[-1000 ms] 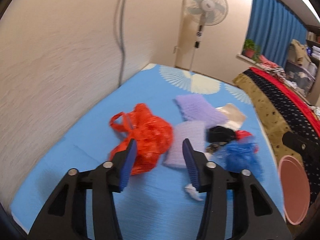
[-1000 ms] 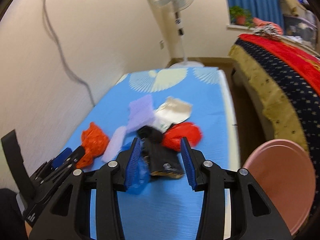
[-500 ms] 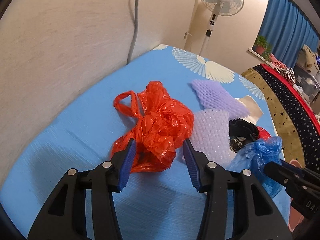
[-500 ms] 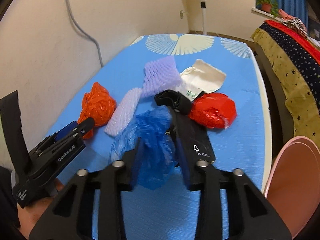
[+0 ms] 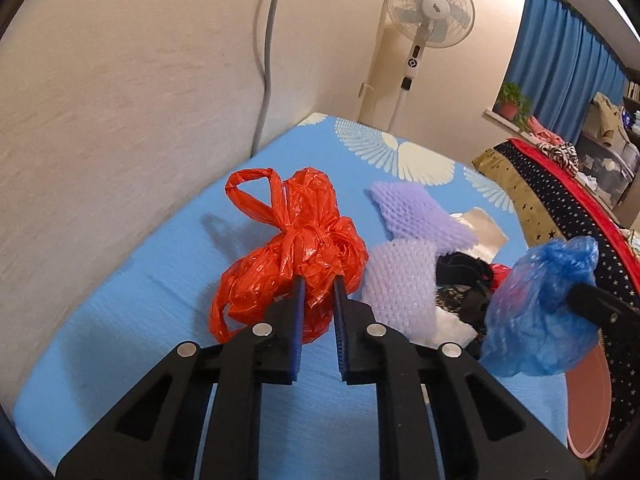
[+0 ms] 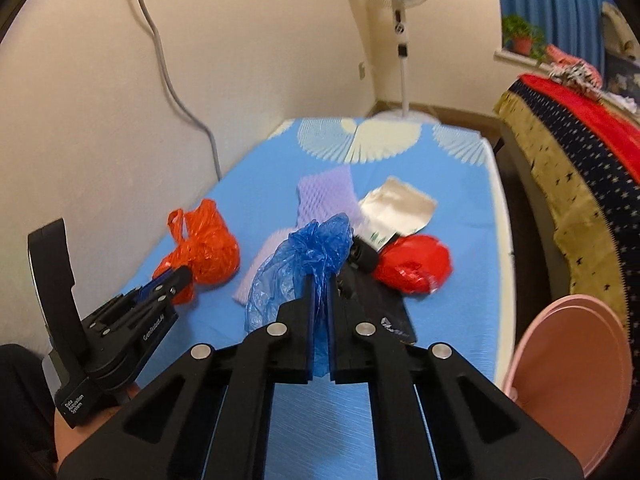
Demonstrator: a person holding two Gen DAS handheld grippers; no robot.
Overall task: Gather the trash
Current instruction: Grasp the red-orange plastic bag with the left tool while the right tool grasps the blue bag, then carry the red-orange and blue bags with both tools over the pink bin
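Note:
Trash lies on a blue mat (image 5: 120, 332). My left gripper (image 5: 319, 296) is shut on the crumpled orange plastic bag (image 5: 296, 248), which rests on the mat; it also shows in the right wrist view (image 6: 204, 248). My right gripper (image 6: 320, 300) is shut on a blue plastic bag (image 6: 304, 260) and holds it lifted above the mat; it also shows at the right of the left wrist view (image 5: 540, 308). Two purple foam nets (image 5: 404, 280), a black pouch (image 6: 384, 312), a red bag (image 6: 416, 264) and a beige packet (image 6: 400, 208) lie on the mat.
A pink bin (image 6: 568, 376) stands by the mat's right edge. A wall with a grey cable (image 5: 268, 60) runs along the left. A standing fan (image 5: 428, 8) is at the far end. A bed with a starred blanket (image 6: 580, 152) is on the right.
My left gripper closed on the orange bag. My right gripper closed on the blue bag and lifted it off the mat.

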